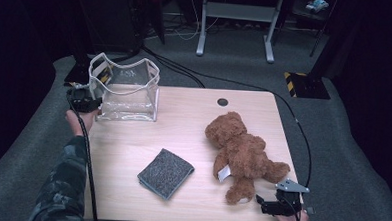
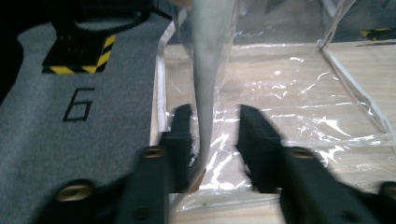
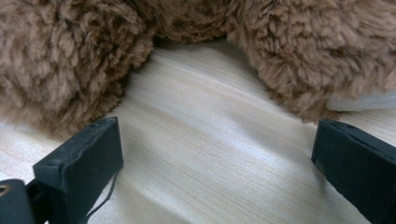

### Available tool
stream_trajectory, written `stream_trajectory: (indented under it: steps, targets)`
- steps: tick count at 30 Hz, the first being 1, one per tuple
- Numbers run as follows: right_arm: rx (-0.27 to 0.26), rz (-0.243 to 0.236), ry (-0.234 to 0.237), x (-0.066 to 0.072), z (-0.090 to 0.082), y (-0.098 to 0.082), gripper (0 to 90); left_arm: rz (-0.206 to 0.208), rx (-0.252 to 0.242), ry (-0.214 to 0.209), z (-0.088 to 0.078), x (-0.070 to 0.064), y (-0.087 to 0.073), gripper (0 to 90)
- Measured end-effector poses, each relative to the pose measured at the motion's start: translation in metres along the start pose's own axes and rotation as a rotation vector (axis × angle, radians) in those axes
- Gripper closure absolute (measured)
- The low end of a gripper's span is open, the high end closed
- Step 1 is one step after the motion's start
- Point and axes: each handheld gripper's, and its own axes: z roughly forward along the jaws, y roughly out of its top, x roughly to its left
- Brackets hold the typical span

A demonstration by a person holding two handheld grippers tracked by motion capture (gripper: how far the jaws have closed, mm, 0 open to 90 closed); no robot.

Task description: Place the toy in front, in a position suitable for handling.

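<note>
Your left tongs (image 2: 212, 135) are sitting part open around the left wall of the clear plastic open-top bag (image 1: 127, 90), pads not pressing, at the light wooden worktop's (image 1: 183, 125) back-left corner. Your right tongs (image 1: 266, 202) are gaping wide, empty, beside the brown plush teddy bear's (image 1: 242, 152) leg.

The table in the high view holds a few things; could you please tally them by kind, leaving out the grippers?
Clear plastic bag: 1
Brown teddy bear: 1
Grey cloth: 1
Total: 3
</note>
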Motion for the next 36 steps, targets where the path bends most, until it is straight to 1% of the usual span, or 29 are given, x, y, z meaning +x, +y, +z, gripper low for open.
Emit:
stream_trajectory:
  steps: [1, 2, 3, 4, 5, 6, 7, 8, 10, 13, 15, 16, 19, 20, 22, 23, 24, 25, 27, 29, 31, 32, 33, 34, 35, 36]
  targets:
    - [0.000, 0.000, -0.001, 0.000, 0.000, 0.000, 1.3, -0.008, 0.001, 0.007, -0.001, -0.001, -0.001, 54.2]
    - [0.000, 0.000, 0.000, 0.000, 0.000, 0.000, 1.3, -0.012, 0.005, 0.001, -0.003, -0.003, -0.001, 46.6]
    - [0.000, -0.002, -0.002, 0.000, 0.000, 0.000, 1.3, -0.009, 0.011, -0.024, -0.004, -0.004, -0.002, 39.3]
    - [0.000, 0.000, 0.000, 0.000, 0.000, 0.000, 1.3, -0.007, 0.013, -0.024, -0.006, -0.007, -0.003, 35.4]
    - [0.000, -0.002, -0.003, 0.000, 0.000, 0.000, 1.3, 0.004, 0.021, -0.024, -0.008, -0.009, -0.004, 31.3]
    - [0.000, -0.001, -0.001, 0.000, 0.000, 0.000, 1.3, -0.002, 0.028, -0.043, -0.010, -0.010, -0.005, 27.5]
    - [0.001, -0.003, -0.002, 0.000, 0.000, 0.000, 1.3, -0.013, 0.051, -0.059, -0.012, -0.010, -0.005, 25.1]
    - [0.001, -0.001, 0.000, 0.000, 0.000, 0.000, 1.3, -0.019, 0.051, -0.063, -0.015, -0.011, -0.006, 21.8]
    - [0.000, 0.001, 0.000, 0.000, 0.000, 0.000, 1.3, -0.002, 0.065, -0.072, -0.020, -0.015, -0.009, 20.0]
    - [0.000, 0.001, 0.000, 0.000, 0.000, 0.000, 1.3, 0.007, 0.074, -0.080, -0.028, -0.021, -0.018, 16.6]
    - [0.000, -0.001, -0.002, 0.000, 0.000, 0.000, 1.3, 0.009, 0.079, -0.101, -0.033, -0.023, -0.024, 15.0]
    - [0.000, 0.000, 0.000, 0.000, 0.000, 0.000, 1.3, 0.016, 0.088, -0.100, -0.035, -0.026, -0.026, 14.9]
    - [0.001, -0.003, -0.003, 0.000, 0.000, 0.000, 1.3, 0.040, 0.093, -0.126, -0.043, -0.034, -0.033, 13.9]
    - [0.001, -0.002, -0.003, 0.000, 0.000, 0.000, 1.3, 0.050, 0.091, -0.131, -0.046, -0.038, -0.035, 13.6]
    - [0.002, -0.002, -0.002, 0.000, 0.000, 0.000, 1.3, 0.087, 0.104, -0.150, -0.051, -0.046, -0.039, 12.8]
    - [0.000, -0.002, -0.003, 0.000, 0.000, 0.000, 1.3, 0.094, 0.103, -0.158, -0.053, -0.052, -0.042, 12.4]
    - [0.001, -0.002, -0.003, 0.000, 0.000, 0.000, 1.3, 0.120, 0.110, -0.164, -0.055, -0.056, -0.043, 11.9]
    - [0.001, -0.002, -0.003, 0.000, 0.000, 0.000, 1.3, 0.125, 0.113, -0.178, -0.058, -0.061, -0.046, 11.4]
    - [0.002, 0.000, -0.003, 0.000, 0.000, 0.000, 1.3, 0.160, 0.121, -0.192, -0.061, -0.071, -0.051, 10.9]
    - [0.002, 0.000, -0.003, 0.000, 0.000, 0.000, 1.3, 0.180, 0.128, -0.215, -0.065, -0.081, -0.057, 10.4]
    - [0.001, -0.002, -0.003, 0.000, 0.000, 0.000, 1.3, 0.212, 0.130, -0.229, -0.068, -0.090, -0.063, 10.2]
    - [0.001, -0.002, -0.003, 0.000, 0.000, 0.000, 1.3, 0.223, 0.130, -0.236, -0.070, -0.095, -0.067, 10.2]
    - [0.001, -0.002, -0.003, 0.000, 0.000, 0.000, 1.3, 0.233, 0.138, -0.253, -0.071, -0.099, -0.070, 10.2]
    - [0.001, -0.002, -0.003, 0.000, 0.000, 0.000, 1.3, 0.242, 0.145, -0.262, -0.073, -0.103, -0.073, 10.0]
    - [0.001, -0.002, -0.003, 0.000, 0.000, 0.000, 1.3, 0.261, 0.153, -0.269, -0.074, -0.108, -0.076, 10.0]
    - [0.001, -0.001, -0.003, 0.000, 0.000, 0.000, 1.3, 0.257, 0.151, -0.282, -0.074, -0.113, -0.080, 9.9]
